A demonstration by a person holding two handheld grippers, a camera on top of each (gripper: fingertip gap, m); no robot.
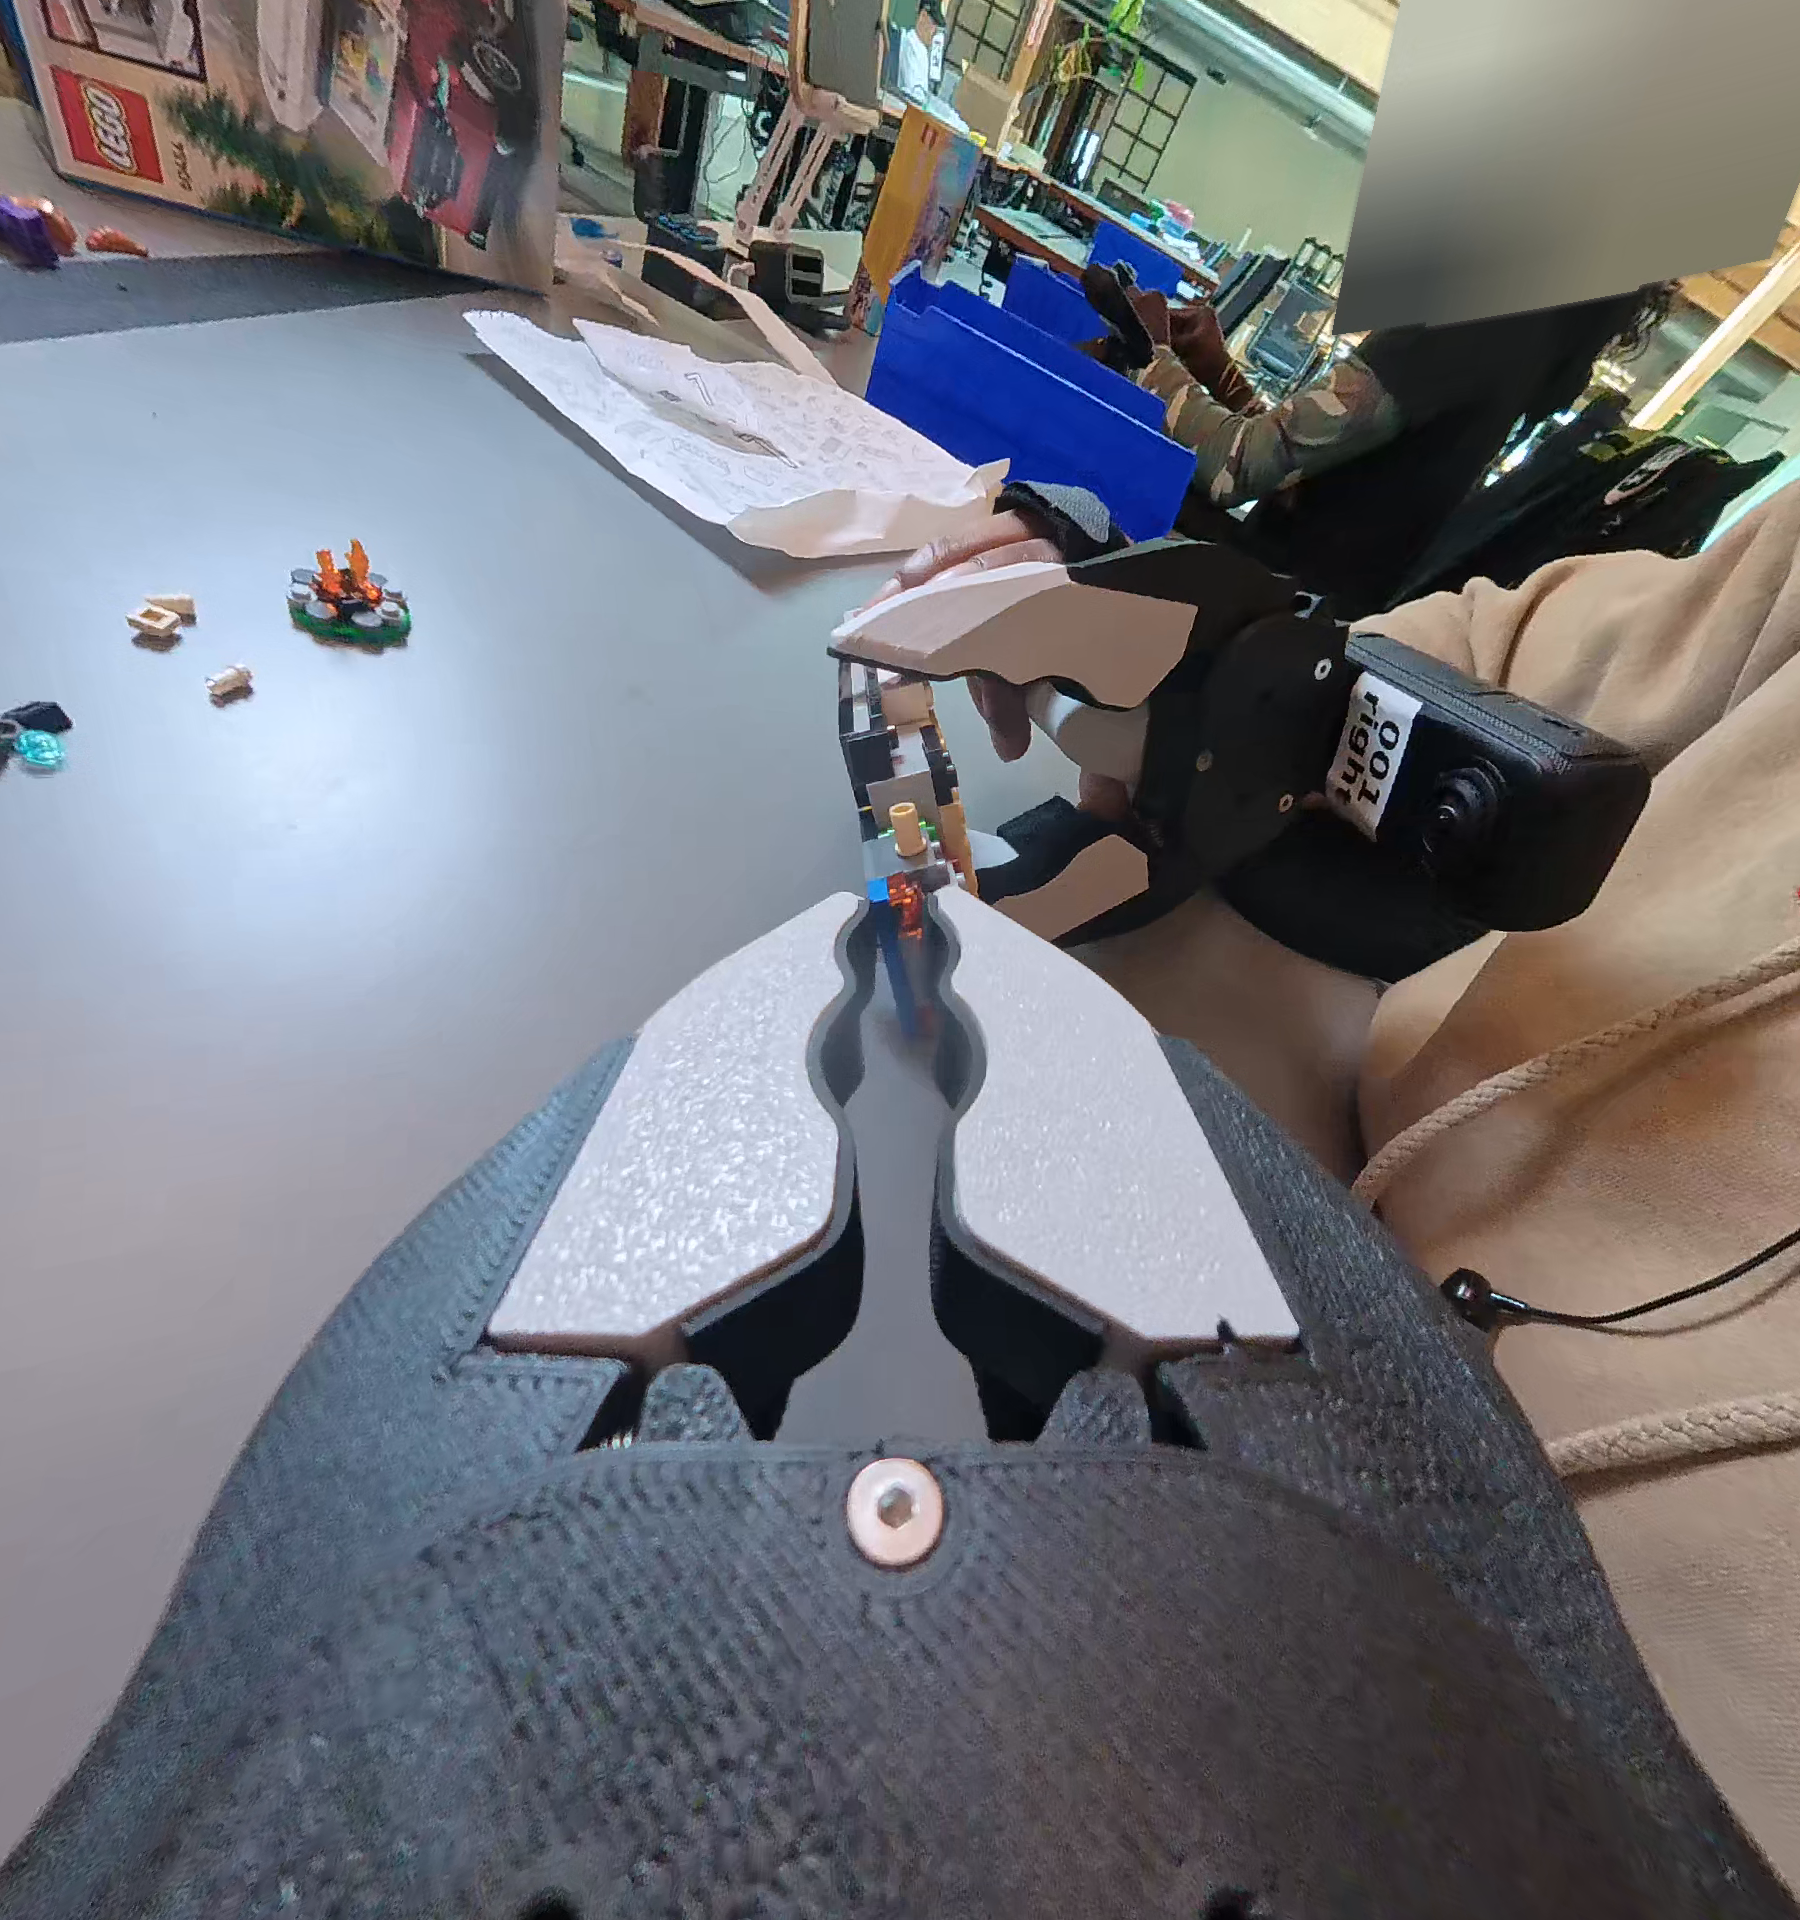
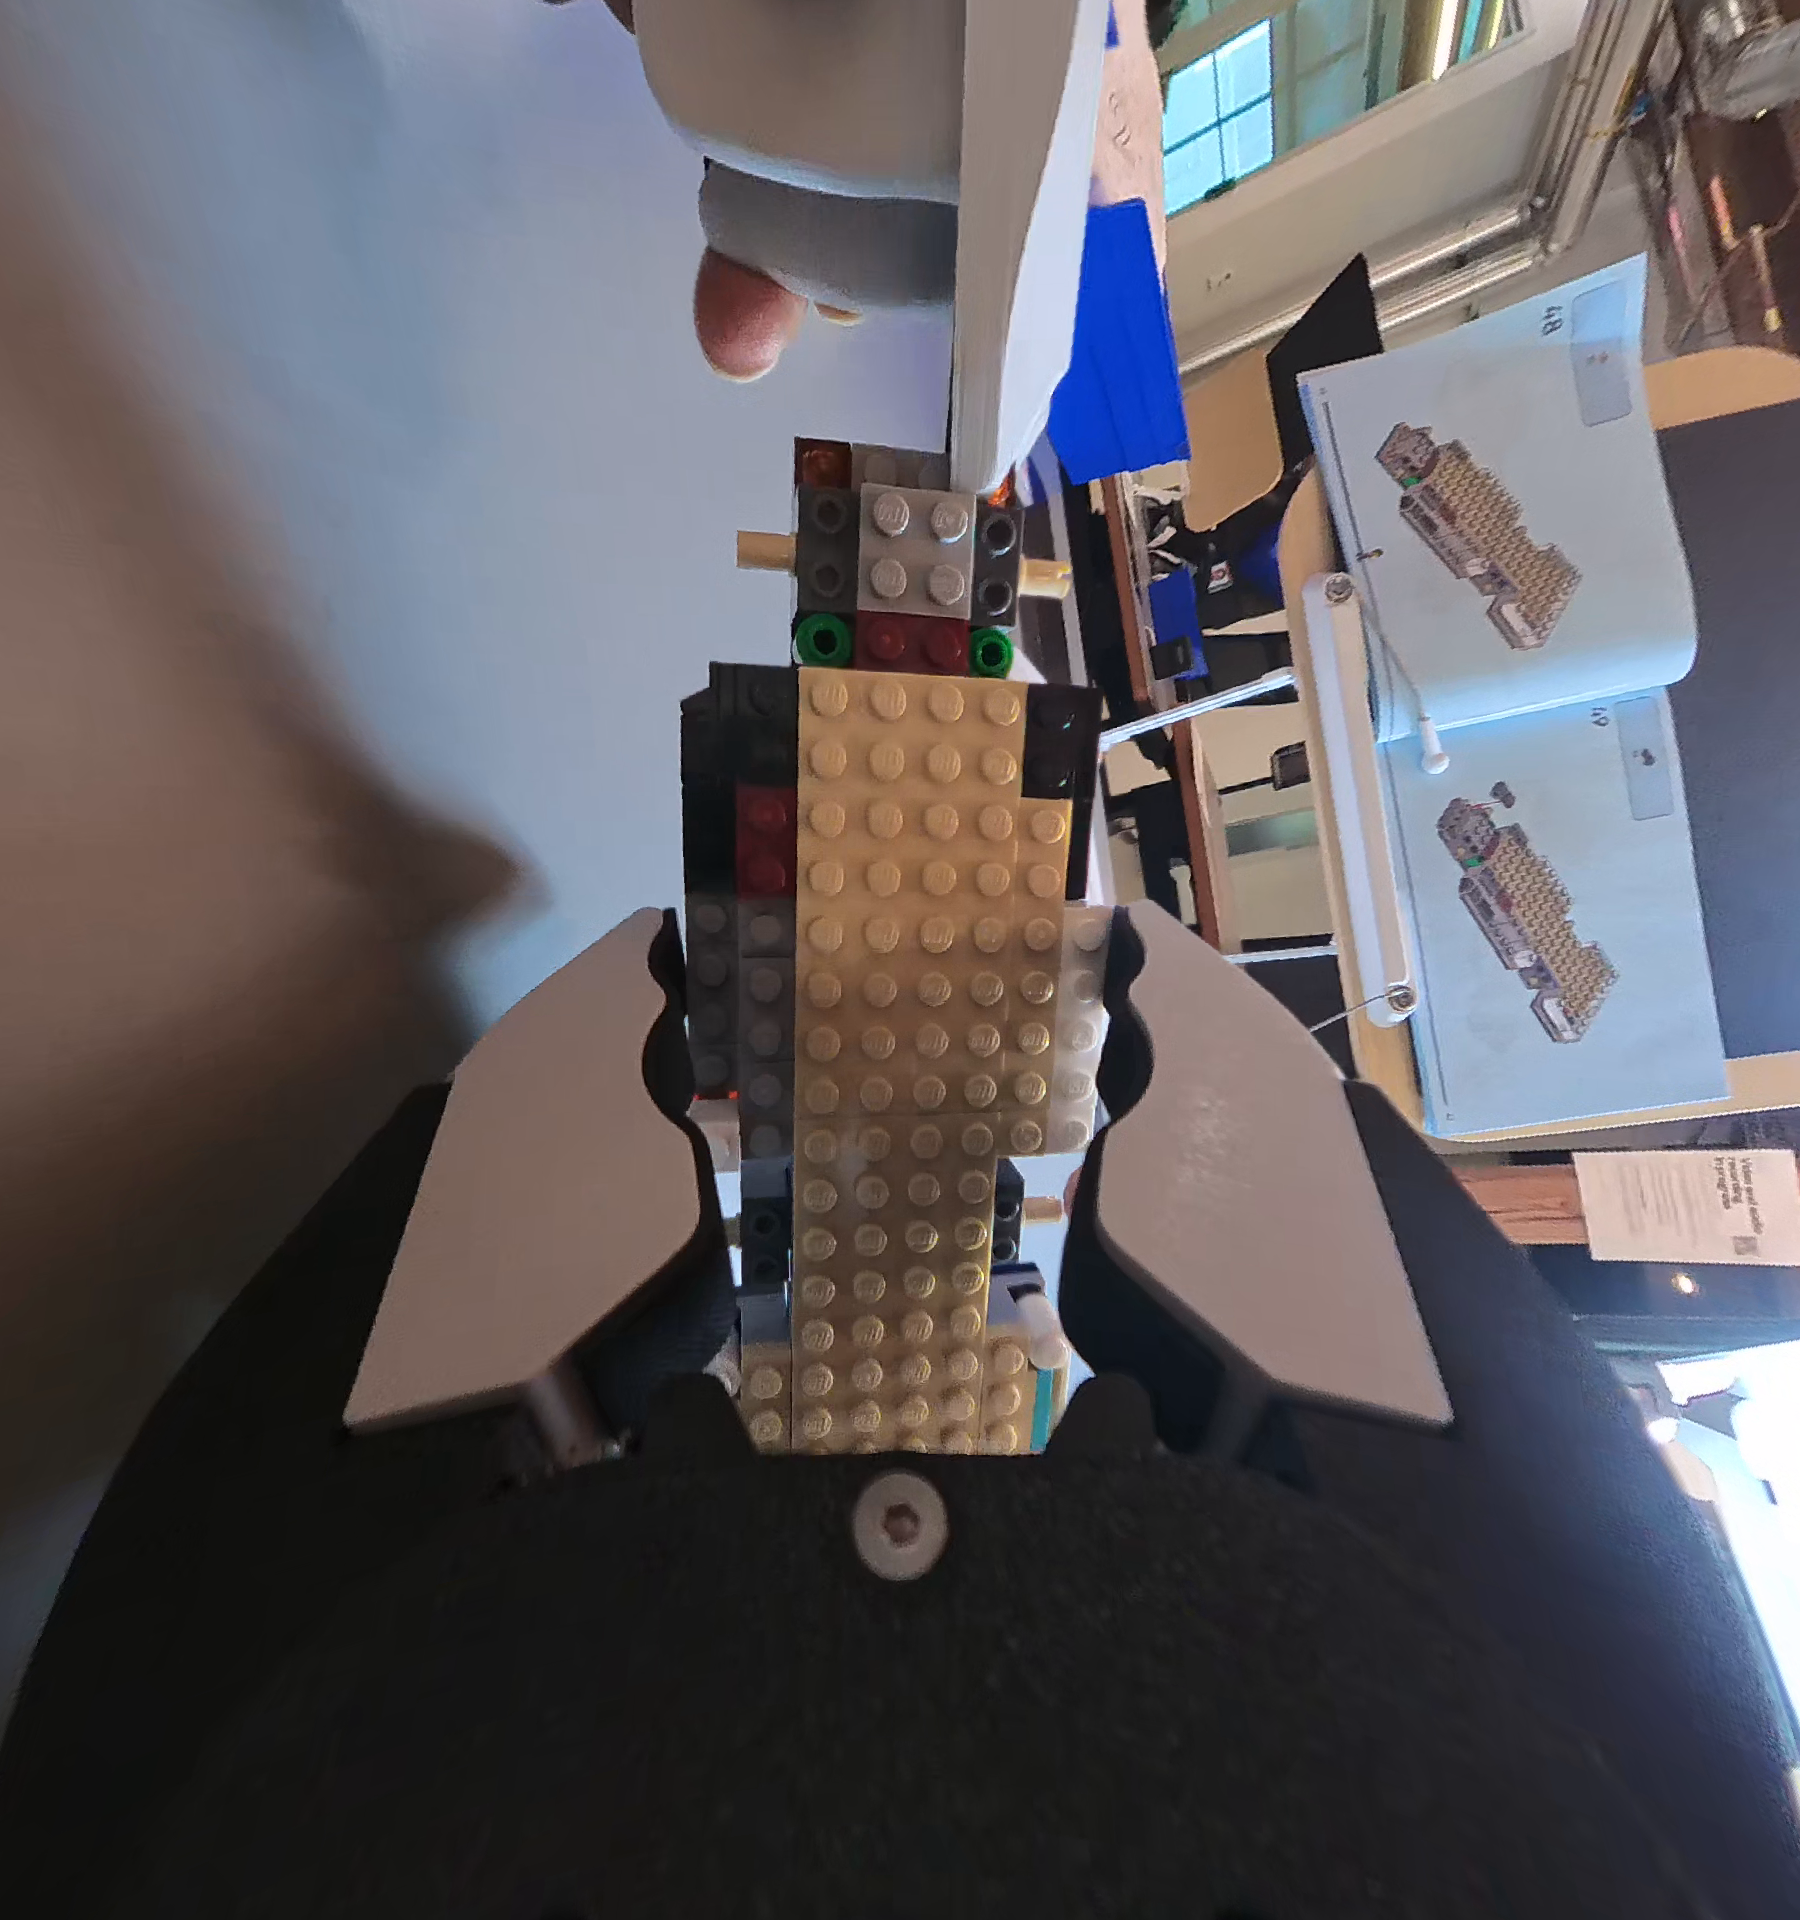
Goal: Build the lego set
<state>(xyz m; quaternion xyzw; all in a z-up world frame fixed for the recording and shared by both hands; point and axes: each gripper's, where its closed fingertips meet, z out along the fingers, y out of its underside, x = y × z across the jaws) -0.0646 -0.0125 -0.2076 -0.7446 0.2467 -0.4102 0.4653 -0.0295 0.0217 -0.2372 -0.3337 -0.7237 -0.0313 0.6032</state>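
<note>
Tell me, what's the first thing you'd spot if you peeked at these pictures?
The long toy-brick model with a tan studded top jumps out: the right tool clamps its sides. The left tool pinches a thin blue and clear-orange brick piece against the model's end. Farther left on the grey table sits a tiny brick campfire with orange flames.

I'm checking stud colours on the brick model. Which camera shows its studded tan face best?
The right wrist view: the brick model faces the camera, clamped between the right gripper fingers. The left wrist view shows only its narrow end, edge-on.
</note>
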